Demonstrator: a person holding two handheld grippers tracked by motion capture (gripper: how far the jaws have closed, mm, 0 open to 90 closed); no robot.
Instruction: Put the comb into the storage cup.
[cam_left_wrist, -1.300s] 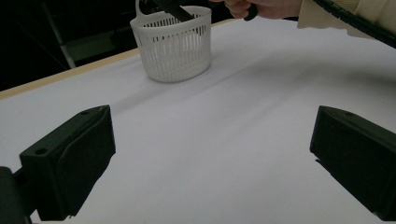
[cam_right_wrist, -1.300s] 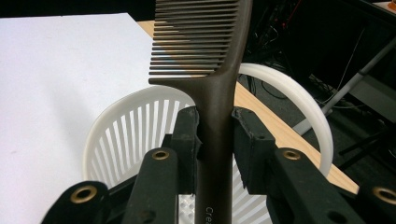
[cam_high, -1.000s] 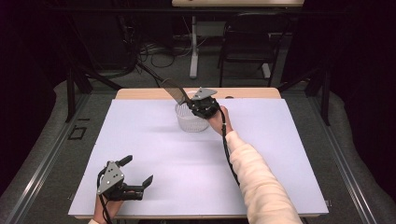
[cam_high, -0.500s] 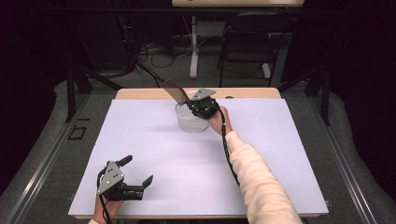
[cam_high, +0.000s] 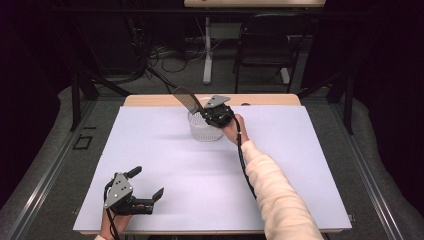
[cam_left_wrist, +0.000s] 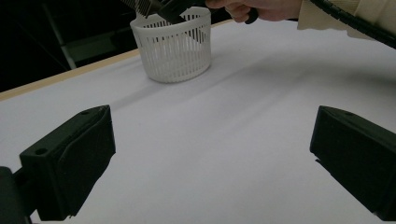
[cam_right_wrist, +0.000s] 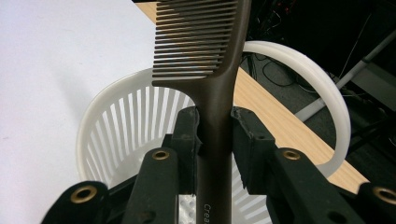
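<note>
Right gripper (cam_right_wrist: 215, 135) is clamping the handle of a brown comb (cam_right_wrist: 205, 51), holding it over the white slotted basket (cam_high: 204, 131) near the table's far edge. Left gripper (cam_high: 148, 184) is resting near the front edge, jaws apart, gripping nothing.

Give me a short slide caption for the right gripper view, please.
Right gripper clamps a brown comb by its handle over a white slatted basket.

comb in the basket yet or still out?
Partly in. The right tool is clamped on the comb handle over the white basket; the handle end dips inside, while the teeth stick up above the rim.
</note>
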